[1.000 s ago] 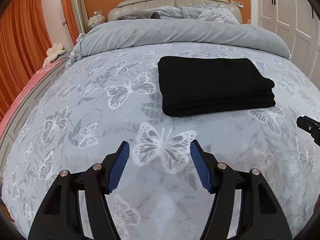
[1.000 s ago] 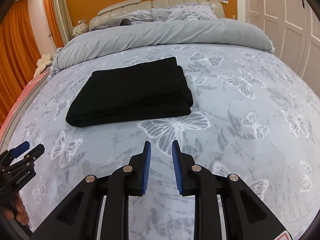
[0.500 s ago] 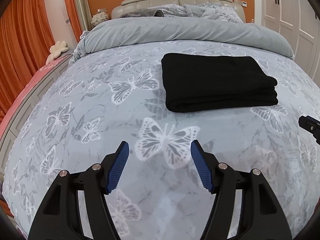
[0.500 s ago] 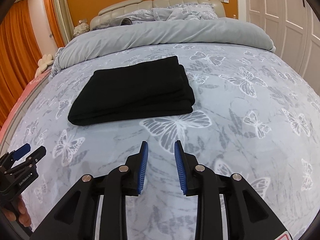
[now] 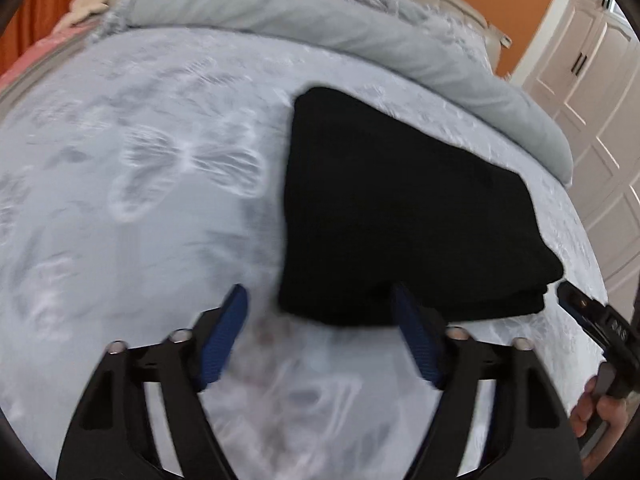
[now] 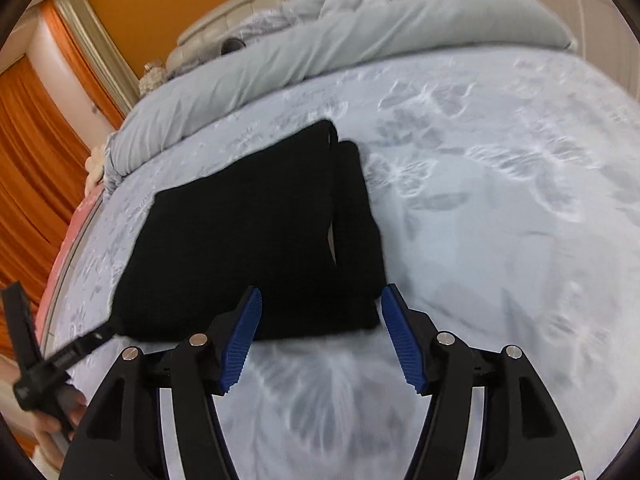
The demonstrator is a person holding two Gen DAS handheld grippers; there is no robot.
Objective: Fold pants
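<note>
**Pants lie folded on the bed, both grippers at their near edge**

The pants (image 5: 400,208) are a black, folded bundle lying flat on the bed (image 5: 140,240), toward its middle. Both views are smeared by motion blur, so the butterfly print on the pale blue-grey bed cover is hard to make out, and the fabric's own folds read only as a dark mass; in the right wrist view a narrow slit between layers shows near the bundle's right side.

Beyond the pants a plain grey duvet (image 6: 320,52) is rolled back across the bed, with a padded cream headboard (image 6: 248,8) partly hidden behind it. The wall is orange, orange curtains (image 6: 28,152) hang at one side, and white panelled wardrobe doors (image 5: 592,92) stand at the other, cut off by the lens rim.

The left gripper (image 5: 320,332) hovers at the near left corner of the pants, jaws apart and narrowing a little, its right finger in front of the cloth edge, nothing pinched. The right gripper (image 6: 320,336) sits at the near right corner, jaws spreading, the corner showing between them but ungripped. Whether either pad touches the fabric cannot be told. A hand (image 5: 600,412) shows at the frame edge, mostly cut off.
</note>
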